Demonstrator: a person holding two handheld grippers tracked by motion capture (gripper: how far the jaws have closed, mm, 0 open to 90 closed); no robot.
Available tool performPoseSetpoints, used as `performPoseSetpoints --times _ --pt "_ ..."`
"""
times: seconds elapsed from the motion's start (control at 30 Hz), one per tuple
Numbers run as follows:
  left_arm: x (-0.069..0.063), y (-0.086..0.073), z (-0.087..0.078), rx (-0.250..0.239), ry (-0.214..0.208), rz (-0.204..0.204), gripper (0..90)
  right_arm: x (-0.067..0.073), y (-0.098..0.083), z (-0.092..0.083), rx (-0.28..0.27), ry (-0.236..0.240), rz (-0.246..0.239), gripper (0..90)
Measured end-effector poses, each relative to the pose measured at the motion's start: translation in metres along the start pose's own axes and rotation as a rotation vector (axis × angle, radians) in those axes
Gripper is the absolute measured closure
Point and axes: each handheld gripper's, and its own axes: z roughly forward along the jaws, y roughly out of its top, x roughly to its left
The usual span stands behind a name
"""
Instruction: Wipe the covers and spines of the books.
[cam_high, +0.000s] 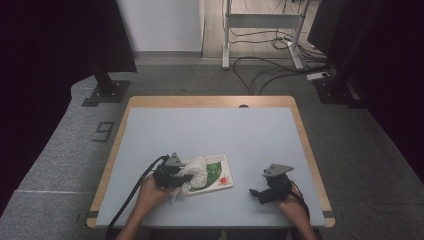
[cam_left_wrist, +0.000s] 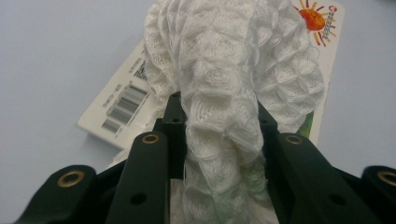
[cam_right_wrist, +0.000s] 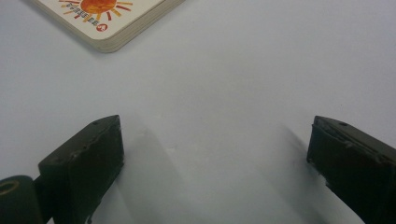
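Note:
A white waffle-weave cloth (cam_left_wrist: 224, 74) is bunched up between the jaws of my left gripper (cam_left_wrist: 217, 116), which is shut on it. In the high view that left gripper (cam_high: 181, 176) holds the cloth (cam_high: 196, 171) on top of a thin board book (cam_high: 219, 176) with a green cover and a red sun. The book (cam_left_wrist: 126, 100) lies flat under the cloth, its barcode showing. My right gripper (cam_high: 256, 193) rests on the table to the right of the book, open, with nothing between its jaws (cam_right_wrist: 215, 149). A corner of the book (cam_right_wrist: 107, 23) lies beyond them.
The grey table top (cam_high: 210, 130) has a wooden rim (cam_high: 210, 101). On the floor beyond the table are a desk frame (cam_high: 262, 30) with cables and two dark stand bases (cam_high: 106, 92).

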Motion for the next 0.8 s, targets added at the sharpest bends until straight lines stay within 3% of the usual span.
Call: performPoseSetpoints --times 0.23,0.53,0.8 --pt "-0.003 -0.004 -0.003 -0.002 0.001 -0.003 67.6 0.0 0.0 0.0 0.0 0.001 0.0 3.1" --pt "-0.018 -0.012 -0.009 -0.004 -0.019 0.006 67.4 0.0 0.0 0.0 0.0 0.001 0.001 3.1" --pt "-0.02 -0.018 -0.012 -0.016 -0.043 -0.015 67.5 0.0 0.0 0.0 0.0 0.001 0.001 3.1"
